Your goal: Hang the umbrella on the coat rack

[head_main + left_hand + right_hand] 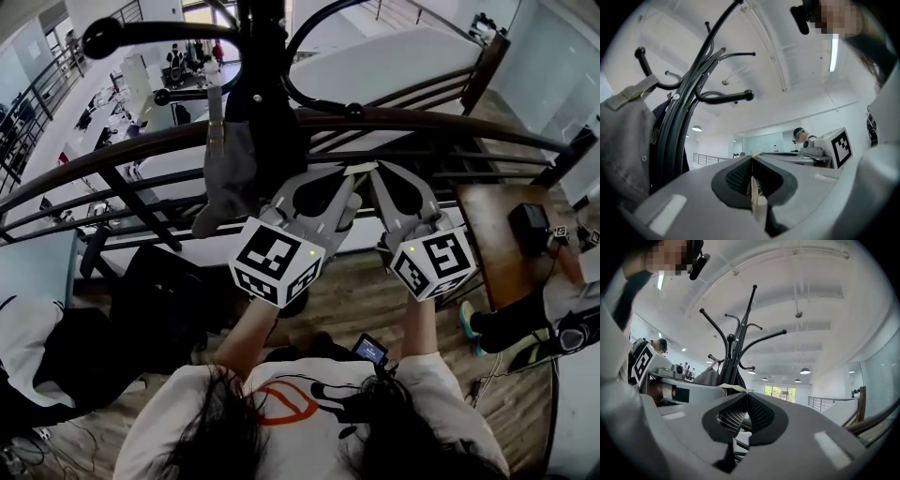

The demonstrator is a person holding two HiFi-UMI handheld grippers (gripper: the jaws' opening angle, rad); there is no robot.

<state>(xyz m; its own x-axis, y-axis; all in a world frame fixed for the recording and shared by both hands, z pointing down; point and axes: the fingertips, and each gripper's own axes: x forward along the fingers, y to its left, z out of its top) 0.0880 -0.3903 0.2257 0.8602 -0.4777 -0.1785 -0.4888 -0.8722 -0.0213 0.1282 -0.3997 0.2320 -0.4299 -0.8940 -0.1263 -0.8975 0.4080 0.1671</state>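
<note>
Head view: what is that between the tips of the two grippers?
A thin beige strip, pinched by the left gripper and right gripper; head view shows it.

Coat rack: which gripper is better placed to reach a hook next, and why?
Left, probably. Both grippers pinch a pale strip, but the left gripper sits nearer the coat rack, which looms close in its view; the right gripper sees it farther off, past the left one.
</note>
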